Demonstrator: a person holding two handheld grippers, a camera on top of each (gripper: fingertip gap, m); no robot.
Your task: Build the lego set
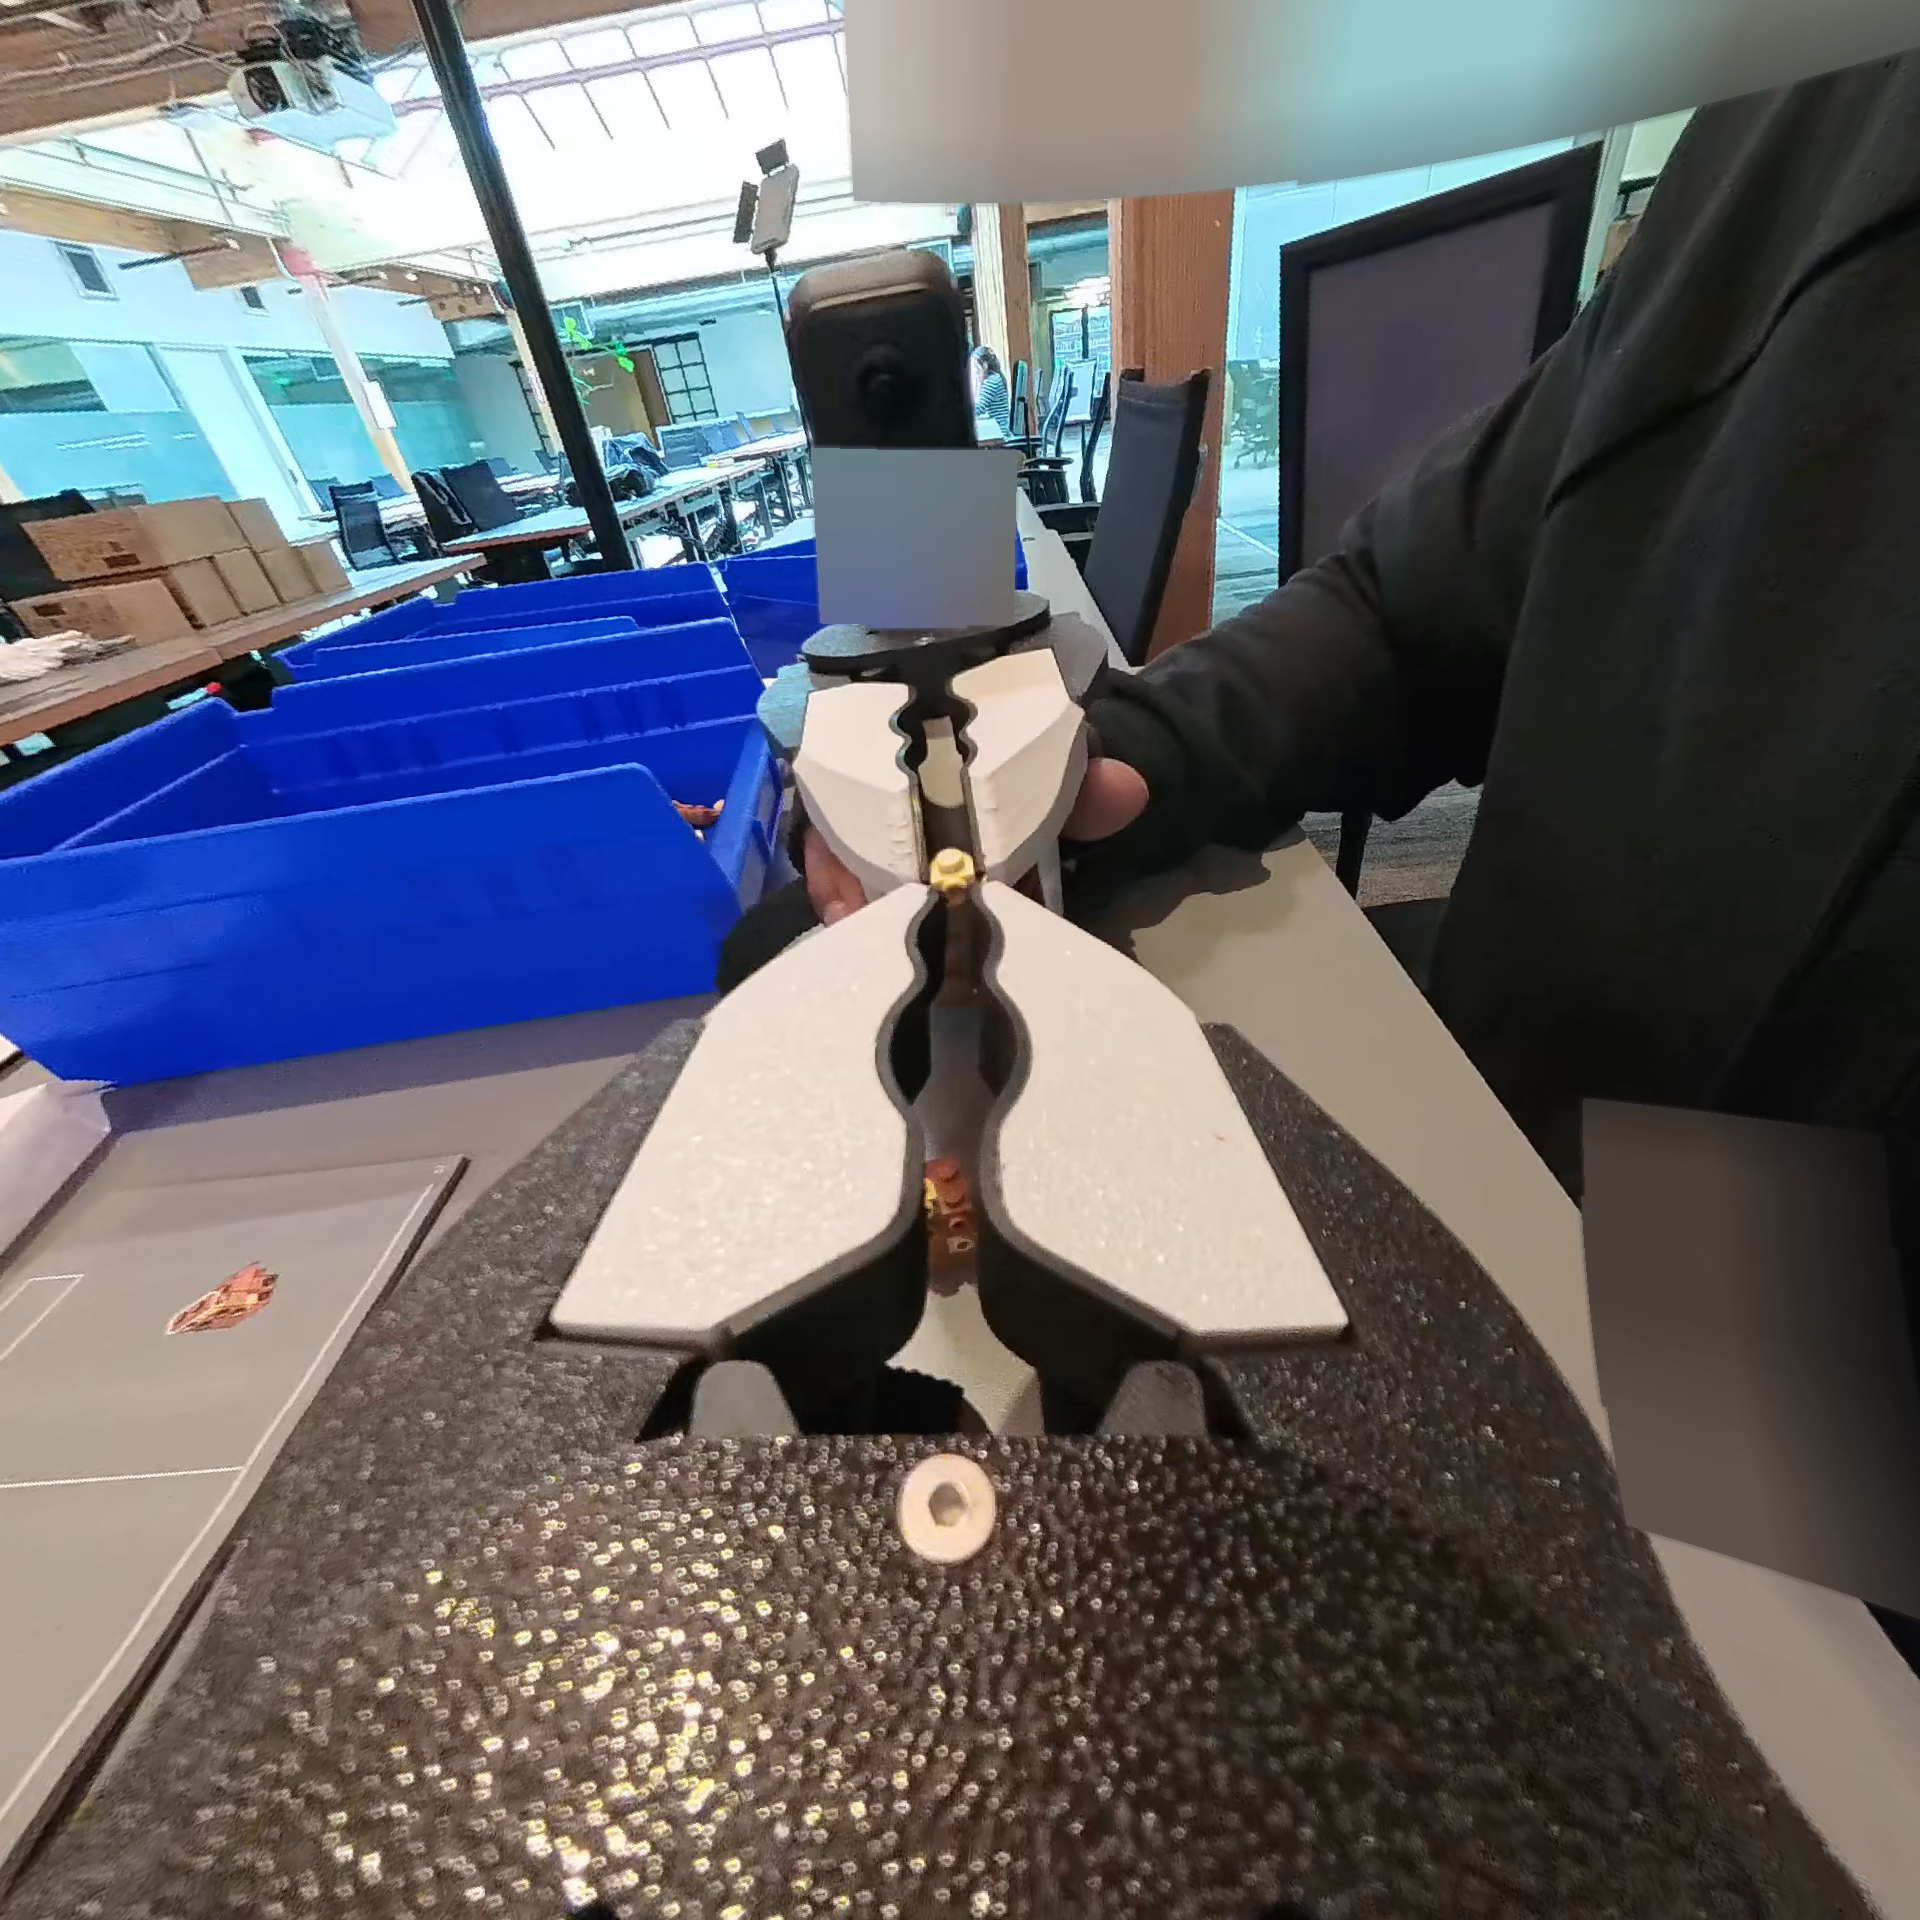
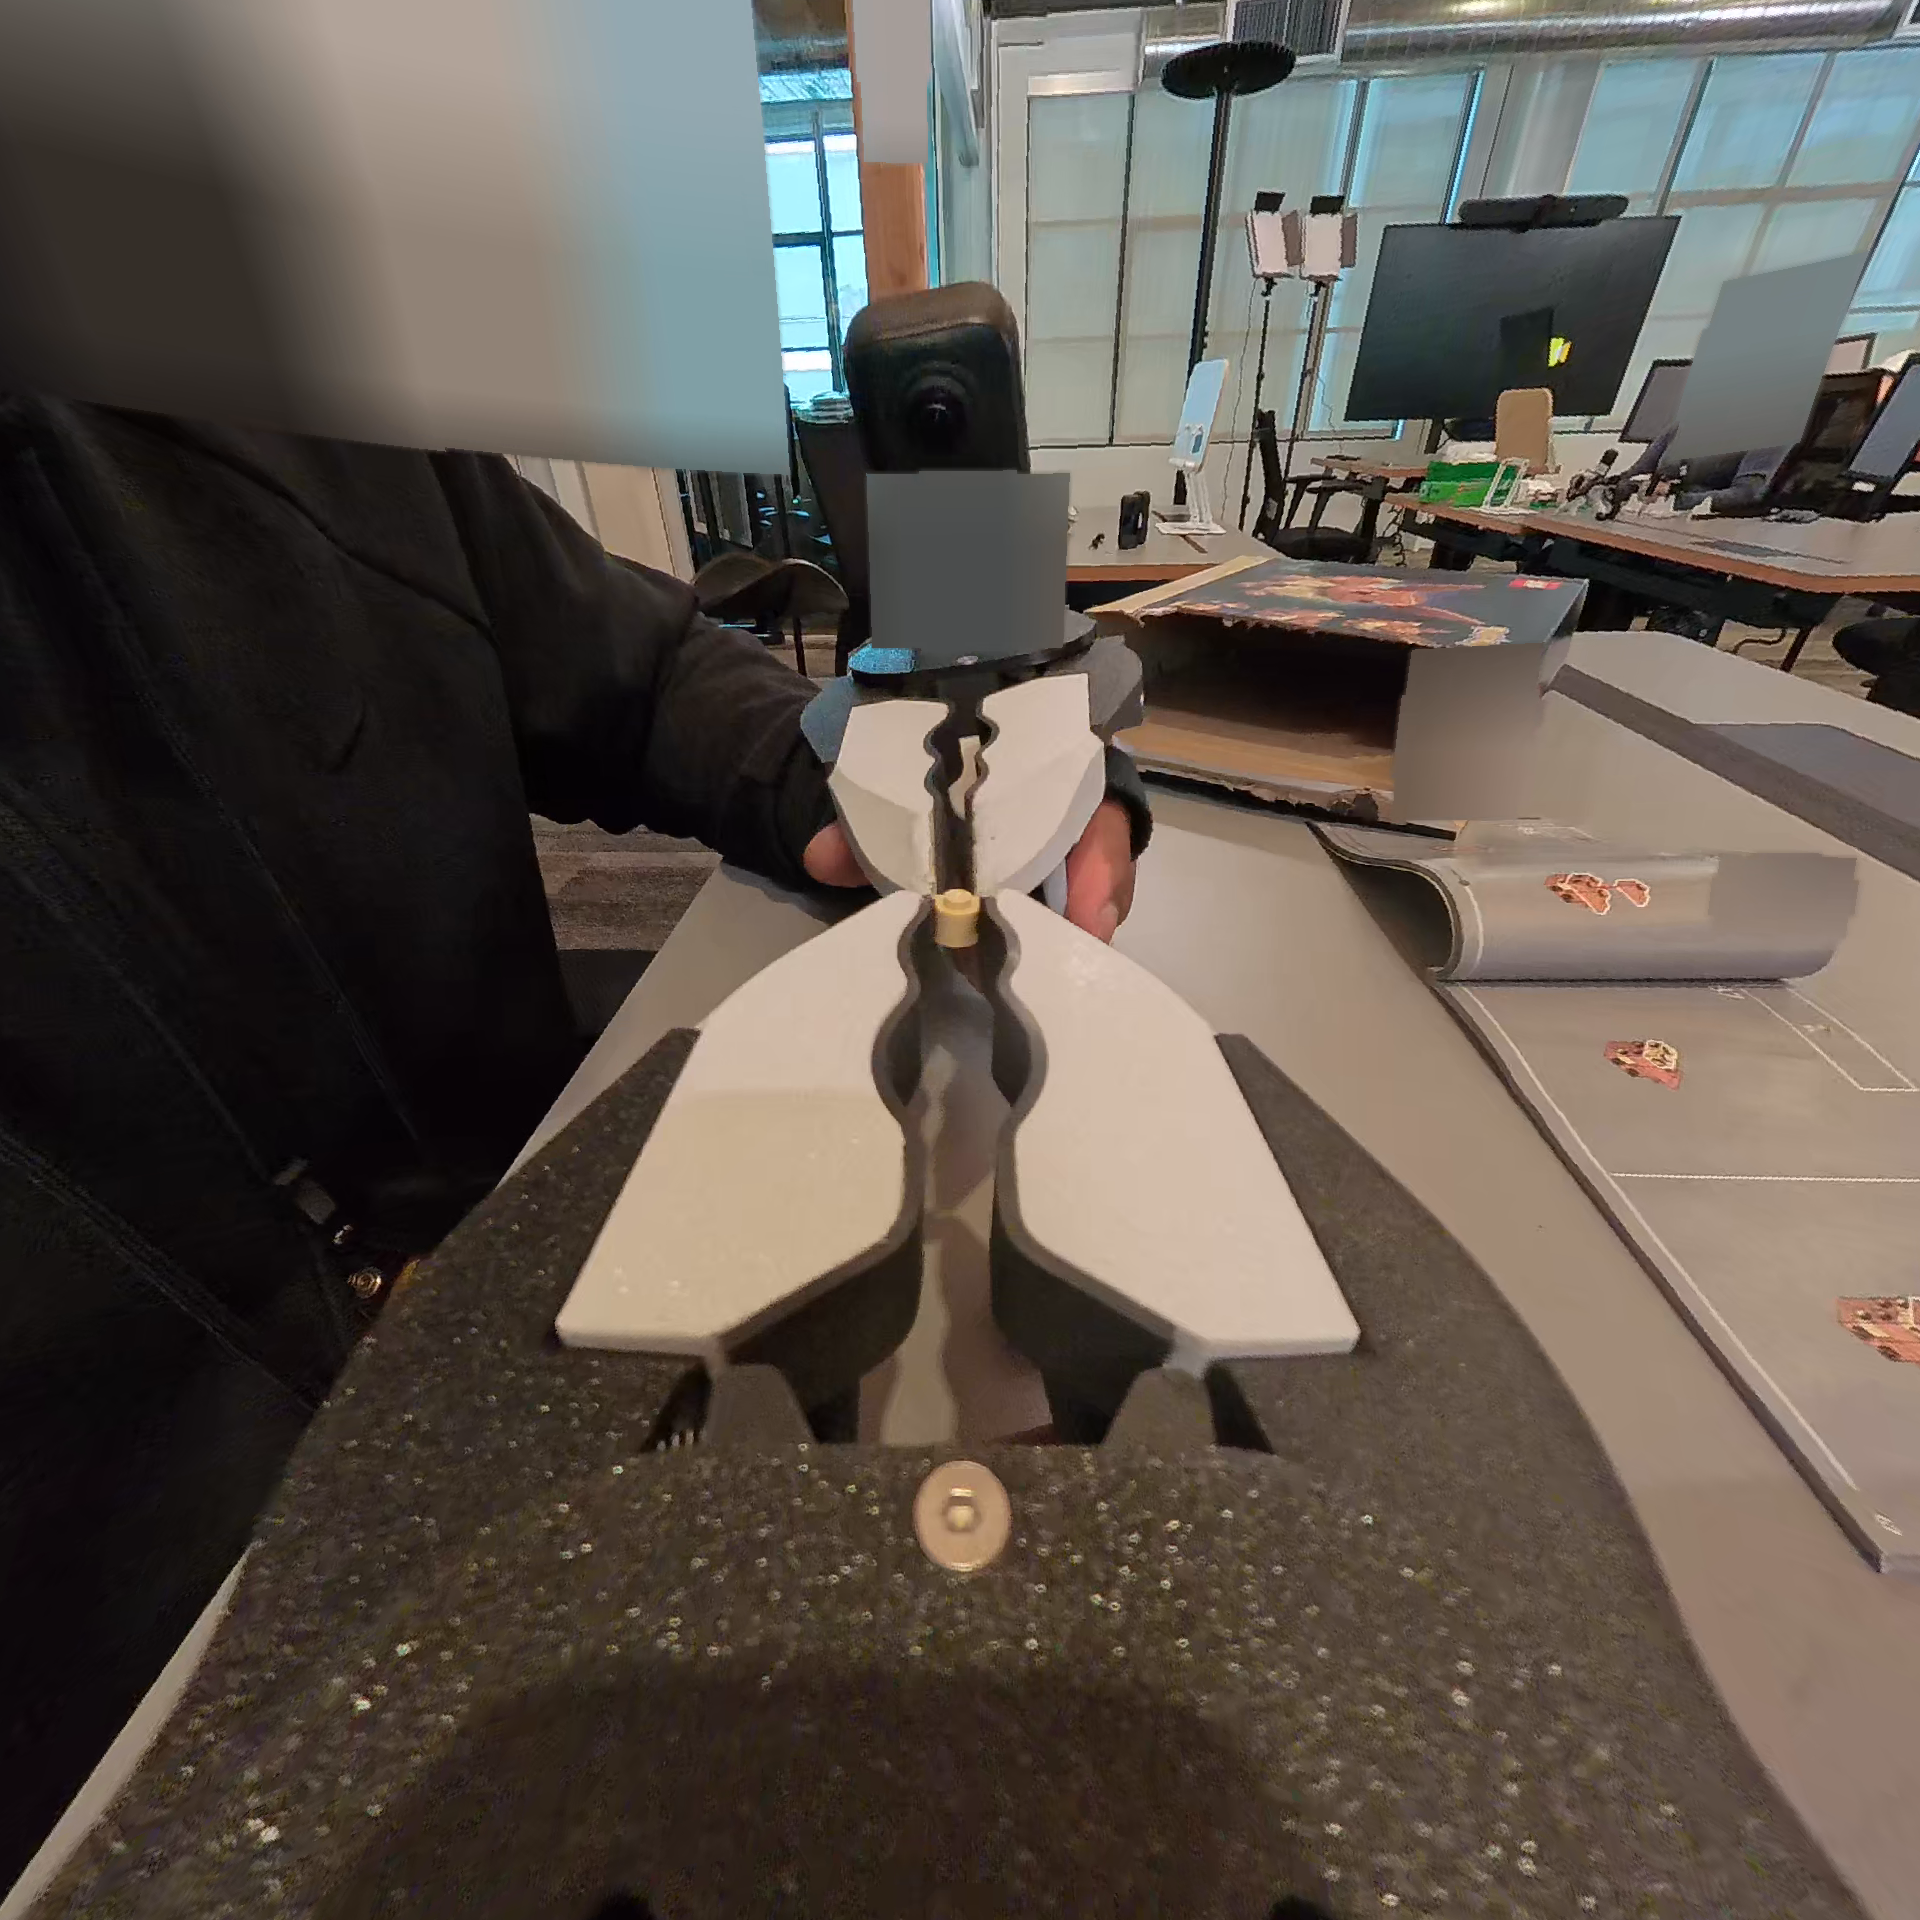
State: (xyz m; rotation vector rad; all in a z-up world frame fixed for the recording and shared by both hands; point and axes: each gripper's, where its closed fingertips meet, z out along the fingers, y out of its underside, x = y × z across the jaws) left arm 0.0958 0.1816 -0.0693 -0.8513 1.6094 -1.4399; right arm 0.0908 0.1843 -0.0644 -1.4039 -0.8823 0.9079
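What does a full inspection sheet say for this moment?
Surface: grey table.
Job's things: small tan round piece, raised above the table.
Clutter: blue bins; torn-open cardboard box; grey picture sheets.
Grippers: right gripper pinches the tan piece at its tips. Left gripper meets it tip to tip, fingers nearly together; any hold of its own unclear.
Cables: nothing seen.
Surroundings: open office with desks, chairs, a dark screen; a person in black sleeves holds both grippers.
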